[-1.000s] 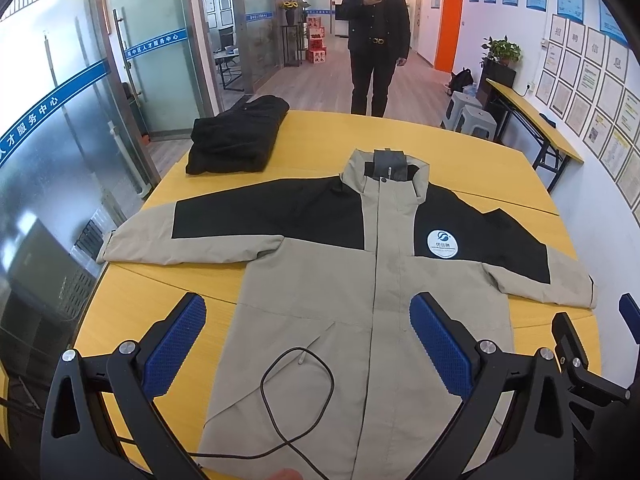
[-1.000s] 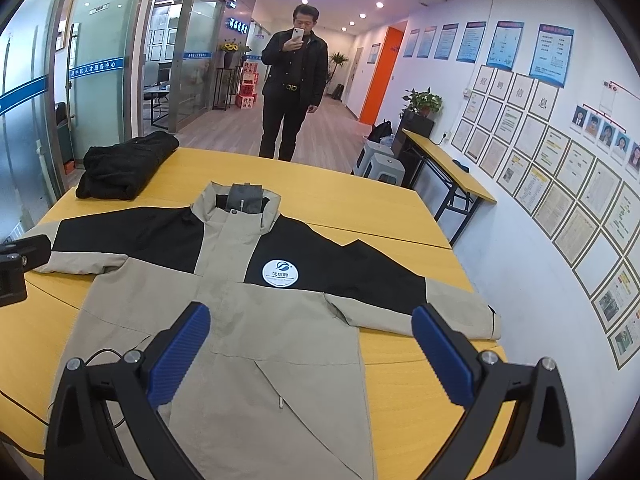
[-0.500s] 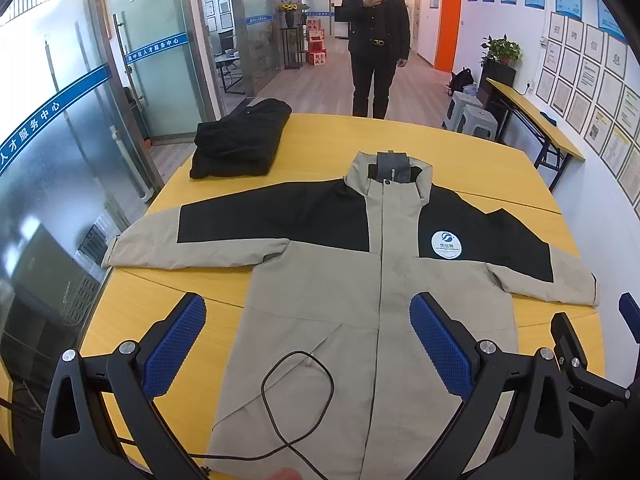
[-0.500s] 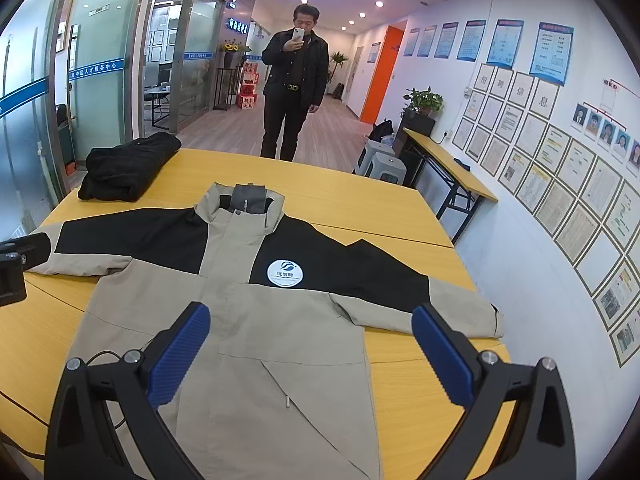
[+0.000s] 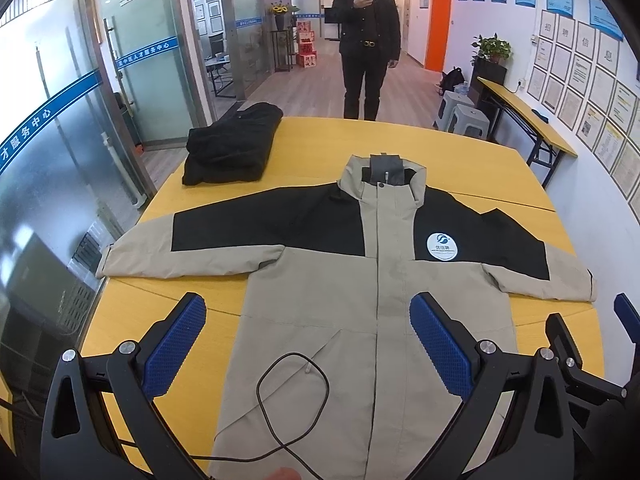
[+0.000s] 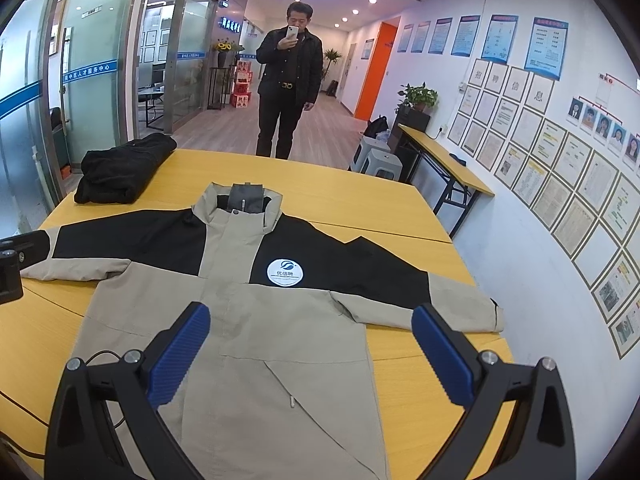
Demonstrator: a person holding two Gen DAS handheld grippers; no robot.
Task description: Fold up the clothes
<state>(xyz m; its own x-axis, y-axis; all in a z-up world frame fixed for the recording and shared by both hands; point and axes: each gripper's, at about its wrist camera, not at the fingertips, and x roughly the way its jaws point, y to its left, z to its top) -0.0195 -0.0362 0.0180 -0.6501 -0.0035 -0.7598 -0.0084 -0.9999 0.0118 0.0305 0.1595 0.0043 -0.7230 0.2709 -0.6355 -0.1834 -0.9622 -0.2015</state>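
Beige-and-black zip-front jacket (image 5: 372, 280) lies flat, face up, on the yellow laminate table (image 5: 320, 148), sleeves spread out to both sides, collar pointing away from the grippers.

Left gripper (image 5: 308, 344): black angular frame, blue knurled rubber pads (image 5: 174, 346), jaws spread wide, holding nothing, hovering above the jacket's lower front. Right gripper (image 6: 310, 354): same build, ribbed blue pads (image 6: 178, 354), also wide apart and empty, over the hem area on the wearer's left side.

Thin black cable (image 5: 292, 396) loops in a slack oval on the beige fabric just ahead of the left gripper. Fabric looks smooth woven shell, a few shallow creases; black yoke panels across chest and upper sleeves, round white logo patch (image 5: 442, 246) on one chest panel, grey lining at the stand-up collar (image 5: 382, 170).

Folded black garment (image 5: 232, 146), soft rounded stack, sits at the table's far left corner, well apart from the jacket. Person in dark clothes (image 6: 290, 80) stands beyond the far edge holding a phone up.
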